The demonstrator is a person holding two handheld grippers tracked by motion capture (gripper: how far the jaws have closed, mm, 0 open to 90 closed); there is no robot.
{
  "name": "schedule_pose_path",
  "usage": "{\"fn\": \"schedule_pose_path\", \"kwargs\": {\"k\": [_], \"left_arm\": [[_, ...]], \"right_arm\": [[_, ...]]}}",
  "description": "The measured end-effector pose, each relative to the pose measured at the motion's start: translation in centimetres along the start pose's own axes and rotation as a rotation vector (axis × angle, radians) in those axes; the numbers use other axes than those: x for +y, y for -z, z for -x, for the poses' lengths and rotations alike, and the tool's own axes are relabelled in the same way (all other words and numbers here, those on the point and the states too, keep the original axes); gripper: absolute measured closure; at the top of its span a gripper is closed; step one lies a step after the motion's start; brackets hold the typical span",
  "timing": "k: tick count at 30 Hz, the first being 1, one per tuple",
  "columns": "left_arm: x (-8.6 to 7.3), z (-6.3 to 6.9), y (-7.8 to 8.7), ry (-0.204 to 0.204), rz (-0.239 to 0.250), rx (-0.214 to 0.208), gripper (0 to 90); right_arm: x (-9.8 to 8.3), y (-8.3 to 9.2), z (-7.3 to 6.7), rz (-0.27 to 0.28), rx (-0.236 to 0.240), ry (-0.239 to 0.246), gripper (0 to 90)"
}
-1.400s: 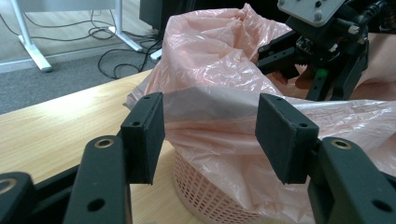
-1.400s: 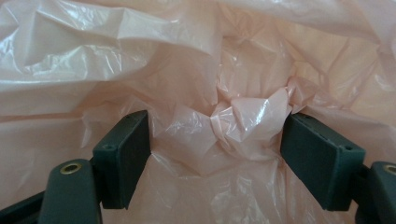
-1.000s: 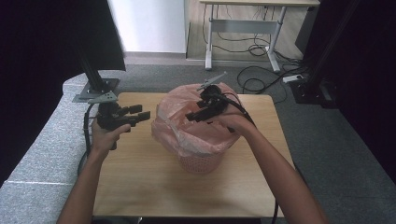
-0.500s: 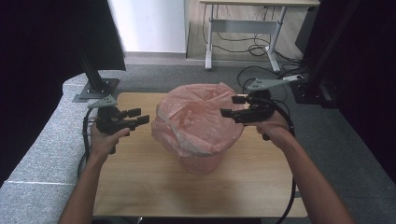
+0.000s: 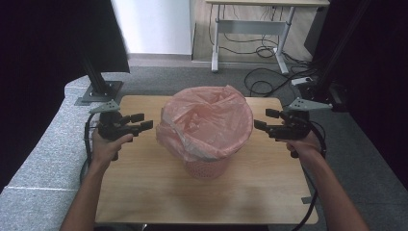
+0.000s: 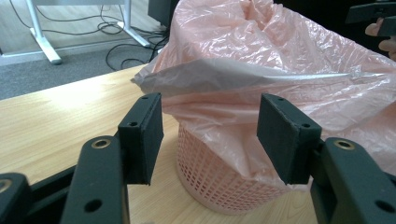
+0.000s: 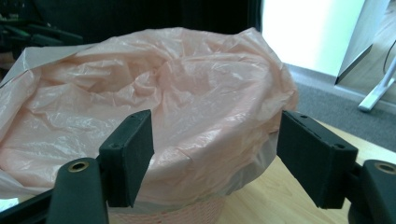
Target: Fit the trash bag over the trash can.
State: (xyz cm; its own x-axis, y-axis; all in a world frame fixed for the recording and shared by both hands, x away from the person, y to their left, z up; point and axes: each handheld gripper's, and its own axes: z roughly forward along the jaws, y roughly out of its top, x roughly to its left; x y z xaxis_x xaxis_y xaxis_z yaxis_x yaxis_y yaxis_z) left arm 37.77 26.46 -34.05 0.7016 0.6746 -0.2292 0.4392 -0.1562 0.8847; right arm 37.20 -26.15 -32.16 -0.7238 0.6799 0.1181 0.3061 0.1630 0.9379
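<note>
Pink bin liner (image 5: pixel 207 120) draped over the mesh wastebasket (image 5: pixel 207 168), flanked by left hand-held gripper (image 5: pixel 136 123) and right hand-held gripper (image 5: pixel 266 121), both open-jawed and empty, poised to seat its rim.

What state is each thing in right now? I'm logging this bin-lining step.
pink plastic bag: draped over the basket's rim, crumpled, hanging loose down the sides.
pink mesh wastebasket: upright on the table, lined.
left gripper: open, empty, beside the bag.
right gripper: open, empty, beside the bag.
</note>
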Motion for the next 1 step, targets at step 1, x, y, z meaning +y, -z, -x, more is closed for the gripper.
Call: {"fn": "schedule_pose_path", "kwargs": {"k": [1], "left_arm": [[-0.08,-0.05,0.06,0.003,0.003,0.001,40.6]], "right_arm": [[-0.12,0.10,0.08,0.004,0.001,-0.003,26.0]]}}
